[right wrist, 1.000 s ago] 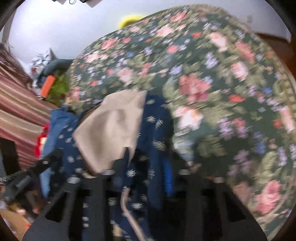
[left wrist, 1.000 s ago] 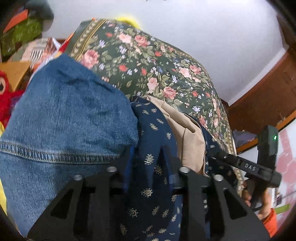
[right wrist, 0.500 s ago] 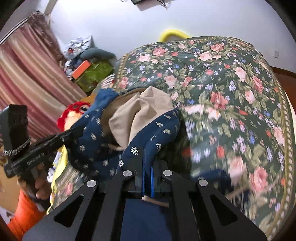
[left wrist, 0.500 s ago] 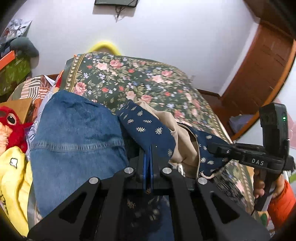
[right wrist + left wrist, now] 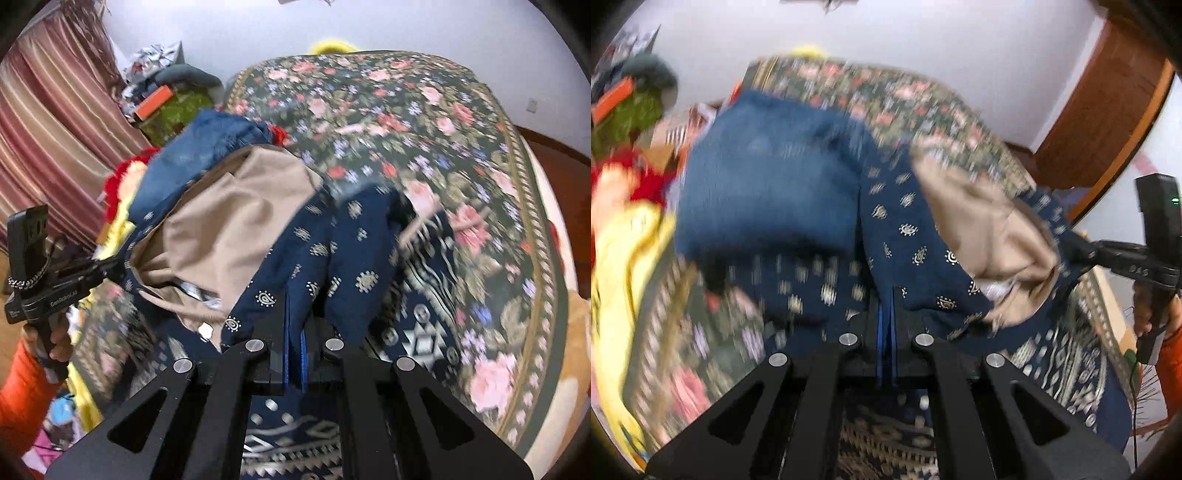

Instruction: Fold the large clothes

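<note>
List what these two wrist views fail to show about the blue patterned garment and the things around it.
- Blue garment: full shape and type; its lower part runs under the left gripper and off the bottom edge.
- Jeans, left view: details lost to motion blur.
- Red toy, right view: mostly hidden behind the jeans and garment.
- Bedspread, right view: its near right side is blurred.

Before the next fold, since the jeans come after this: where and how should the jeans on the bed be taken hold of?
Probably by the near hem edge of the jeans, from the side nearest the person: it lies exposed on the bedspread, while the navy patterned garment overlaps their right side.
</note>
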Tool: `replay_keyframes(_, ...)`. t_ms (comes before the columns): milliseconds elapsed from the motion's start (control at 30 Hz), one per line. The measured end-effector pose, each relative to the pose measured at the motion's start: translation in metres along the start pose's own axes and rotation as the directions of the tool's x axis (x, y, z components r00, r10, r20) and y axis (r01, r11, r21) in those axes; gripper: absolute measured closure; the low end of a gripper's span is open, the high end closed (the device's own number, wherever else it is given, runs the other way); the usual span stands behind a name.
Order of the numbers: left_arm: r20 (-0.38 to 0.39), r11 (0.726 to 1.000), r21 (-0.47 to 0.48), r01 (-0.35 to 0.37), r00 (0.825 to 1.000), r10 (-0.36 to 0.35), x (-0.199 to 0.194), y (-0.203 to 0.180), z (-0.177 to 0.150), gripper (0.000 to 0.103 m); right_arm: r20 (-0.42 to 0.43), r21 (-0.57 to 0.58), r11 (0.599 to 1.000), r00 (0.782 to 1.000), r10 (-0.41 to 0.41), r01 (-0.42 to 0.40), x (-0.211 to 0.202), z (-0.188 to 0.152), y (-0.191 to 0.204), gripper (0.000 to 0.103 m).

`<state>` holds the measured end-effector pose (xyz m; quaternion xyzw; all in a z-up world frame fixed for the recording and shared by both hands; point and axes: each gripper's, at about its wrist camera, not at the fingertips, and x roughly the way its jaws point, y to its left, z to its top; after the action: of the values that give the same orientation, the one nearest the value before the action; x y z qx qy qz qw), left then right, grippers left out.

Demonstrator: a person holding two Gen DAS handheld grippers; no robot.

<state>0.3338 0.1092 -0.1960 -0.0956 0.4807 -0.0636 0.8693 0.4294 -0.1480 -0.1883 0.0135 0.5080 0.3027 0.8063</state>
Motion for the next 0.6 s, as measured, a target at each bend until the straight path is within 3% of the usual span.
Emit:
replay_keyframes(267, -0.097, 0.995, -0.093, -0.028, 0.995, 0.019, 0.033, 0.016, -0.039, 0.101, -0.039, -0.005, 0.992, 0.991, -0.129, 0.129, 0.016, -0.031, -0.007, 0.099)
replay_keyframes(400, -0.109, 0.995, -0.091, -0.039, 0.994, 0.029, 0.034, 0.016, -0.043, 0.1, 0.005, 0.001, 0.992, 0.992, -0.128, 0.128, 0.002, -0.035, -0.004, 0.097)
replay_keyframes(500, -0.114, 0.994, -0.036, -0.098, 0.989, 0.094, 0.027, 0.01, -0.045, 0.087, 0.021, 0.005, 0.992, 0.991, -0.129, 0.129, -0.012, -0.034, -0.002, 0.096)
replay_keyframes(600, -0.088, 0.989, 0.0, -0.146, 0.985, 0.146, 0.012, 0.005, -0.046, 0.08, 0.02, 0.031, 0.992, 0.992, -0.125, 0.124, -0.026, -0.029, -0.002, 0.084)
